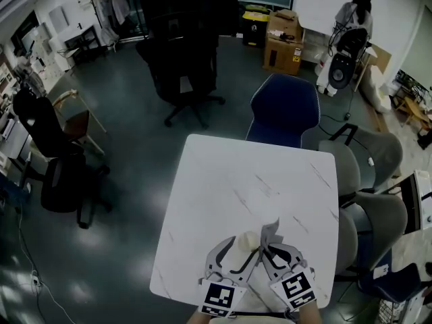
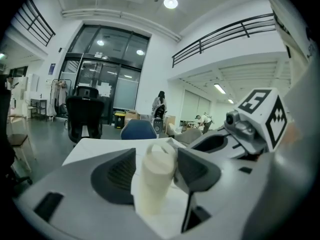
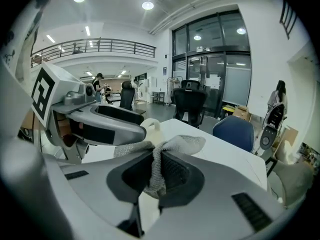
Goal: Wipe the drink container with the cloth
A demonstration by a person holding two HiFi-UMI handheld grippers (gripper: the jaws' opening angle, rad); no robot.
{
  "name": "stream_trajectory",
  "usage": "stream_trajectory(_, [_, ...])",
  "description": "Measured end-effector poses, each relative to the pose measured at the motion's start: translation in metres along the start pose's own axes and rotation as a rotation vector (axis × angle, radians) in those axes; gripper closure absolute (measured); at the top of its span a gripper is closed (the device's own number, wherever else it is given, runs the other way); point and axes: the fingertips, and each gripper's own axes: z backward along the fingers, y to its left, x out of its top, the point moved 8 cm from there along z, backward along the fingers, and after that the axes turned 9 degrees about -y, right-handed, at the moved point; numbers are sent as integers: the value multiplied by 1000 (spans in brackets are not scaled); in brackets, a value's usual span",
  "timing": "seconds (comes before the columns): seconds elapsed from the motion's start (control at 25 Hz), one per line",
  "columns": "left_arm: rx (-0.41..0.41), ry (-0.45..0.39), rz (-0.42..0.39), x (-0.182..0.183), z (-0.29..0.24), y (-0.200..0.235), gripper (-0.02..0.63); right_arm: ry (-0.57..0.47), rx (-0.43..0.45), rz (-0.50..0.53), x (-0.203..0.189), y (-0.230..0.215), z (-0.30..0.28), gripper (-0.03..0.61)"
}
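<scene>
Bottle [image 2: 154, 184], cream-coloured with a loop on its cap, stands upright between the jaws of the left gripper [image 2: 156, 159]. In the left gripper view the jaws are spread: the left pad is clear of the bottle, and the right pad is just beside its cap. I cannot tell whether that pad touches, but nothing clamps the bottle, so this claw is released.

Right gripper [image 3: 159, 156] is clenched on the cloth [image 3: 185, 144]. This is a grey knit rag pinched between the pads. One end hangs down in the gap and the rest bunches above the jaw tips.

In the right gripper view the bottle's cap shows just behind the cloth, at centre left, with the left gripper's jaw above it at the left of the frame.

In the head view both grippers sit at the bottom centre, close together, over the near edge of the white table [image 1: 250, 181]. The bottle is between them and the cloth is just to its right, near the bottle's top.

Farther up in the head view:
- A blue chair [image 1: 283, 110] stands at the table's far edge, above centre.
- A black chair [image 1: 185, 66] is in the upper middle.
- Boxes [image 1: 283, 42] are up near the top, right of centre.
- A person [image 1: 354, 19] is in the upper right corner.
</scene>
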Motion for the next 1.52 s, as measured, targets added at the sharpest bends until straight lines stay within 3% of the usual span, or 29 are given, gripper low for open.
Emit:
stream_trajectory(0.32, [-59, 62, -6, -12, -11, 0, 374, 28, 13, 11, -9, 2, -8, 534])
stream_trajectory(0.68, [-63, 40, -2, -12, -12, 2, 374, 61, 29, 23, -20, 3, -16, 534])
stream_trajectory(1.52, [-135, 54, -62, -20, -8, 6, 374, 182, 14, -5, -85, 8, -55, 534])
